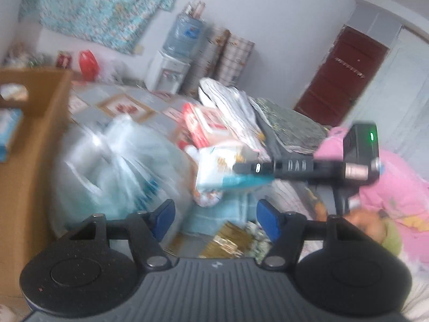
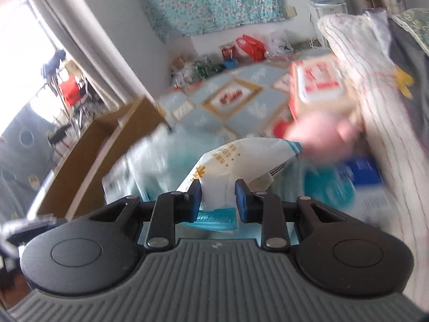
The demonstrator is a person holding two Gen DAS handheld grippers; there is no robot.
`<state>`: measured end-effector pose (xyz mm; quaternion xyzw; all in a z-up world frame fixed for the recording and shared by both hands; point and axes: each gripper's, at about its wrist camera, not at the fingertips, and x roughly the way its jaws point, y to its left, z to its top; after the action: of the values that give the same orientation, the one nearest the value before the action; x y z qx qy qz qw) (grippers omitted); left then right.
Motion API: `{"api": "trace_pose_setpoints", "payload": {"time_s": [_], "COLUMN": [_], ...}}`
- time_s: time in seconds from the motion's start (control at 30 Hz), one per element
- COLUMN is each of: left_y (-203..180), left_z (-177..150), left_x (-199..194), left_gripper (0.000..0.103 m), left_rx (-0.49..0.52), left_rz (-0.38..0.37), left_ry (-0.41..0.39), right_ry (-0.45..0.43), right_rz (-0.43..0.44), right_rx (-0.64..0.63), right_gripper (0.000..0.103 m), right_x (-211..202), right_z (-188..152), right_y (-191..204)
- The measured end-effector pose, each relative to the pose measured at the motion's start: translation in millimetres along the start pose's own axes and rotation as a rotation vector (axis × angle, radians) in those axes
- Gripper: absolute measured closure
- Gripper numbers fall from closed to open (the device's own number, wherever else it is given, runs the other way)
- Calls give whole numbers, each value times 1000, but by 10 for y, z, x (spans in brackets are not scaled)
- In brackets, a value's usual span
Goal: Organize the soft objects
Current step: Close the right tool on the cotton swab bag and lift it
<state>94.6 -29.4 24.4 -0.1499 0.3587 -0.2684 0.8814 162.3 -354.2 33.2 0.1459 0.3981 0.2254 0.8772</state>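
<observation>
left wrist view: left gripper spread, nothing between the blue pads, pointing down over bed clutter. clear plastic bag of packs lies ahead and to the left of the fingers, cardboard box further left. right gripper crosses the frame ahead and to the right, carrying a soft tissue pack at its tip. right wrist view: right gripper pinching the tissue pack at its near end, pads pressed into it; long axis runs away from the fingers, up and to the right. box sits to the left of the held pack, so likely a leftward carry; right hand owns the pack, left free.
</observation>
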Motion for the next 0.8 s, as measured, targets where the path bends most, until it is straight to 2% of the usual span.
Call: {"api": "trace_pose_setpoints", "payload": {"time_s": [0.13, 0.3, 0.33, 0.4, 0.67, 0.8], "left_y": [-70, -140, -170, -222, -289, -274], "left_z": [-77, -113, -129, -140, -90, -53], "left_x": [338, 752, 800, 906, 1162, 1265], "left_gripper": [50, 57, 58, 58, 59, 59], "left_rx": [15, 51, 62, 91, 116, 117], "left_rz": [-12, 66, 78, 98, 98, 107], "left_ry": [29, 61, 59, 57, 85, 99], "right_ry": [22, 63, 63, 47, 24, 17], "right_rz": [-63, -25, -23, -24, 115, 135], "right_rx": [-42, 24, 27, 51, 237, 261], "right_gripper": [74, 69, 63, 58, 58, 54], "right_x": [-25, -41, -59, -114, -49, -64], "right_z": [-361, -521, -527, -543, -470, -438], "right_y": [-99, -288, -308, -356, -652, -688]}}
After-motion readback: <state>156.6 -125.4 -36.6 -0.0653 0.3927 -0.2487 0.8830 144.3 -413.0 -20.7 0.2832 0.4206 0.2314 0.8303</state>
